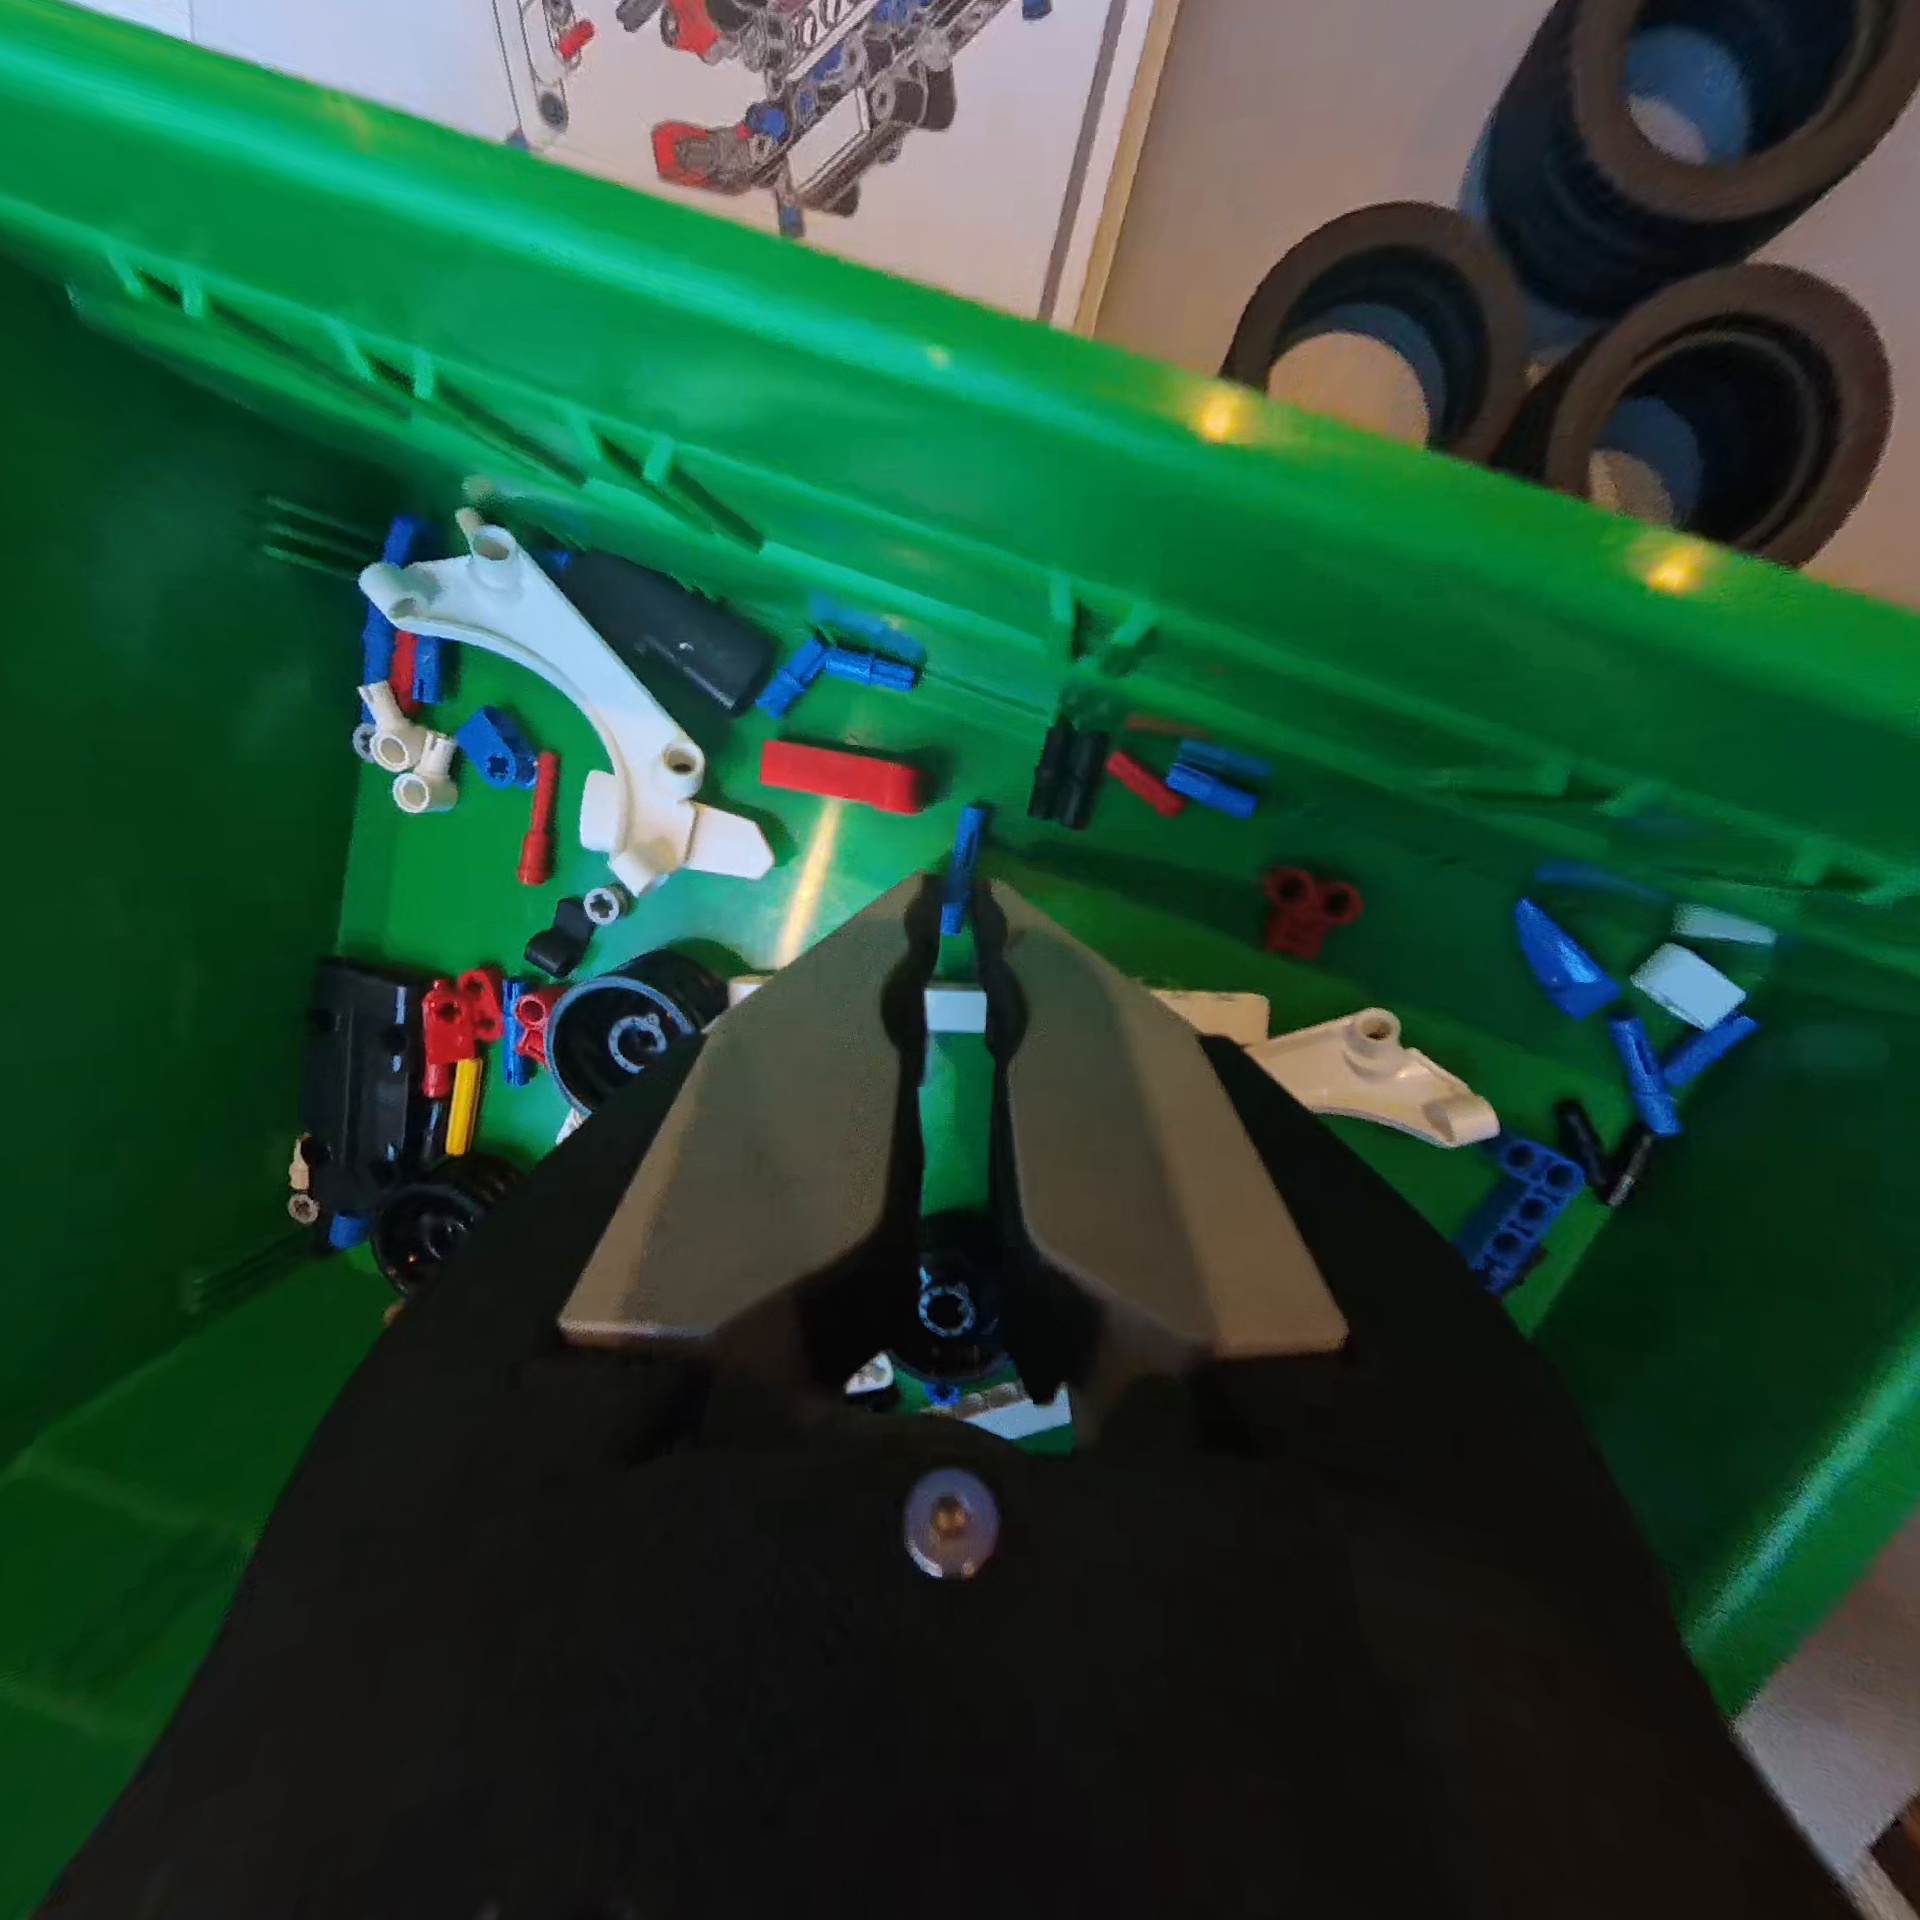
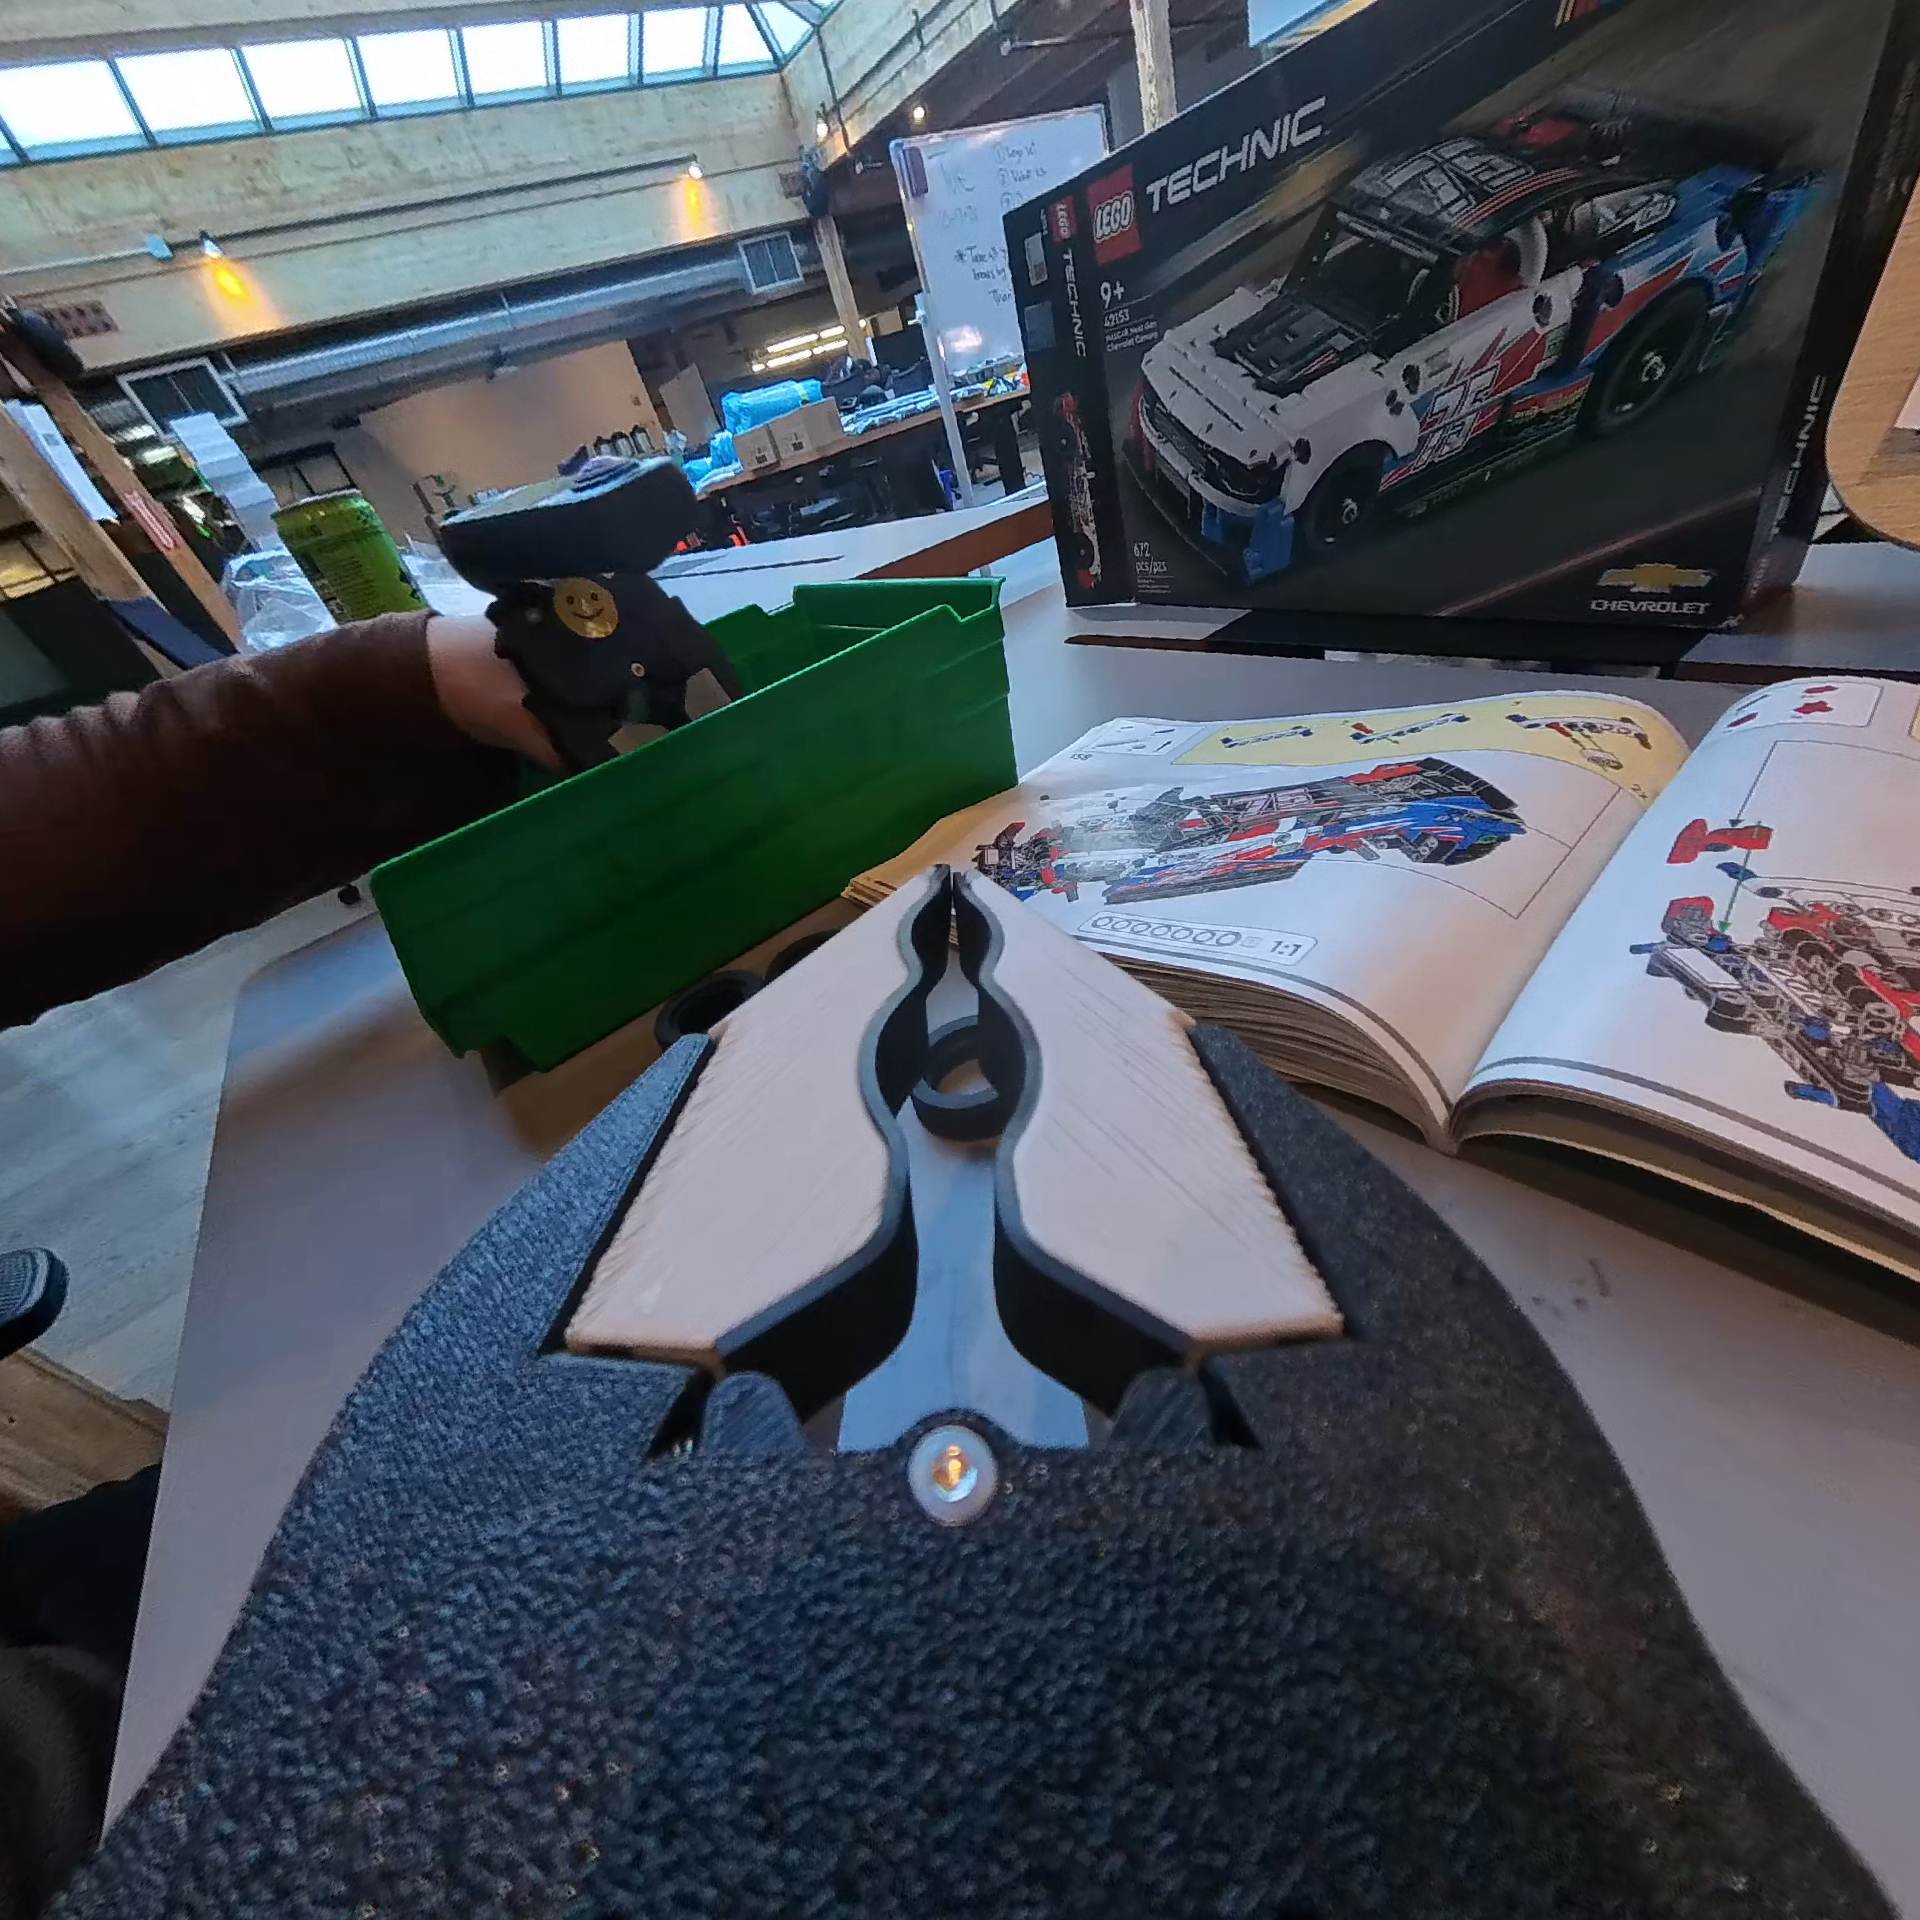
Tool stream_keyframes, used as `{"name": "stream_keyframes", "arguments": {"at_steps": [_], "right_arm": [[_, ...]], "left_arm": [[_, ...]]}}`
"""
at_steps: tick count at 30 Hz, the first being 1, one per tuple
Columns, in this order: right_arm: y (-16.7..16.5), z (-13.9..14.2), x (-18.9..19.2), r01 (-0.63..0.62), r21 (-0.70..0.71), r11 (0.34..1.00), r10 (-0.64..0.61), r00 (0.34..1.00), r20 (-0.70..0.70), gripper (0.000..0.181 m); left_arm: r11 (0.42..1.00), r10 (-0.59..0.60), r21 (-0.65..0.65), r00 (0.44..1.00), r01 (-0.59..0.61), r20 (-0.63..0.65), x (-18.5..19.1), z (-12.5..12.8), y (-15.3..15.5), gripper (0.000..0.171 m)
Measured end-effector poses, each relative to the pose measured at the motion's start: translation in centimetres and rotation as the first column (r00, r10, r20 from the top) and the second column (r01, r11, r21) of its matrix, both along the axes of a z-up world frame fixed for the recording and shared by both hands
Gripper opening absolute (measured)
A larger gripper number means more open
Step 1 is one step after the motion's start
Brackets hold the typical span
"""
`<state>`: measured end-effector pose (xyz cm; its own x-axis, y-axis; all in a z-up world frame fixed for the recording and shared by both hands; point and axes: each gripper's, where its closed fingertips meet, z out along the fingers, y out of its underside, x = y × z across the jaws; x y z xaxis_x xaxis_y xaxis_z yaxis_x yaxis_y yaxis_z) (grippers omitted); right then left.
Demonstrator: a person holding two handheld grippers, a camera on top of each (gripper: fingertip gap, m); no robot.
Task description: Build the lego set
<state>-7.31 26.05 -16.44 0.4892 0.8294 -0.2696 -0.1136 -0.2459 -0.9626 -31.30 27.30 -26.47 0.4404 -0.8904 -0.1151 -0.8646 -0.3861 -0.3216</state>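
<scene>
While the left gripper (image 1: 961,899) reaches down inside the green plastic bin (image 1: 935,499), its two fingers pinch a small blue plastic pin (image 1: 964,862) at their tips. Loose red, white, blue and black building pieces (image 1: 842,774) lie all over the bin's floor. Black rubber tyres (image 1: 1714,416) sit just outside the bin. The right gripper (image 2: 951,883) hangs over the grey table (image 2: 343,1122) with its fingers squeezed together on nothing. An open instruction book (image 2: 1351,935) lies beside the bin, near a big dark box with a car picture (image 2: 1455,343).
</scene>
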Motion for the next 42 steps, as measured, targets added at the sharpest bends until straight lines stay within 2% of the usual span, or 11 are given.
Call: {"name": "stream_keyframes", "arguments": {"at_steps": [6,11,13,15,17,20,23,26,31,32,42], "right_arm": [[0.0,0.1,0.1,-0.008,-0.005,1.000,0.008,1.000,-0.018,0.000],[0.0,0.1,0.2,-0.009,-0.008,1.000,0.009,1.000,-0.019,0.000],[-0.1,0.1,0.1,-0.010,-0.004,1.000,0.010,1.000,-0.013,0.000],[-0.1,0.1,0.0,-0.012,-0.001,1.000,0.012,1.000,-0.008,0.000],[-0.2,0.1,-0.1,-0.016,0.004,1.000,0.016,1.000,-0.005,0.000],[-0.4,0.1,-0.2,-0.022,0.010,1.000,0.022,1.000,0.000,0.000],[-0.6,0.1,-0.2,-0.027,0.016,1.000,0.027,1.000,0.003,0.000],[-0.9,0.1,-0.2,-0.030,0.022,0.999,0.030,1.000,0.007,0.000],[-1.0,0.1,-0.3,-0.037,0.020,0.999,0.037,0.999,0.013,0.000],[-1.0,0.1,-0.3,-0.037,0.020,0.999,0.037,0.999,0.013,0.000],[-0.8,0.0,-0.3,-0.033,0.010,0.999,0.033,0.999,0.010,0.000]], "left_arm": [[0.991,0.105,0.080,0.994,-0.103,-0.028,-0.7,1.2,0.8,0.003],[0.868,0.284,0.368,0.941,-0.334,0.182,0.1,11.1,0.9,0.003],[0.849,0.213,0.400,0.916,-0.346,0.341,3.9,15.6,-2.1,0.003],[0.877,0.080,0.395,0.893,-0.274,0.442,9.2,17.9,-6.4,0.002],[0.905,0.001,0.379,0.893,-0.192,0.450,13.6,17.1,-10.1,0.002],[0.959,0.021,0.253,0.918,-0.131,0.397,17.8,11.0,-13.0,0.003],[0.966,0.150,0.156,0.940,-0.205,0.307,17.7,4.6,-12.8,0.003],[0.954,0.260,0.066,0.916,-0.292,0.305,17.0,1.6,-12.4,0.002],[0.951,0.302,-0.029,0.902,-0.308,0.310,17.1,-0.2,-13.1,0.004],[0.950,0.302,-0.022,0.904,-0.310,0.301,17.0,-0.4,-13.2,0.014],[0.960,0.259,0.022,0.912,-0.280,0.319,16.6,0.6,-14.3,0.029]]}}
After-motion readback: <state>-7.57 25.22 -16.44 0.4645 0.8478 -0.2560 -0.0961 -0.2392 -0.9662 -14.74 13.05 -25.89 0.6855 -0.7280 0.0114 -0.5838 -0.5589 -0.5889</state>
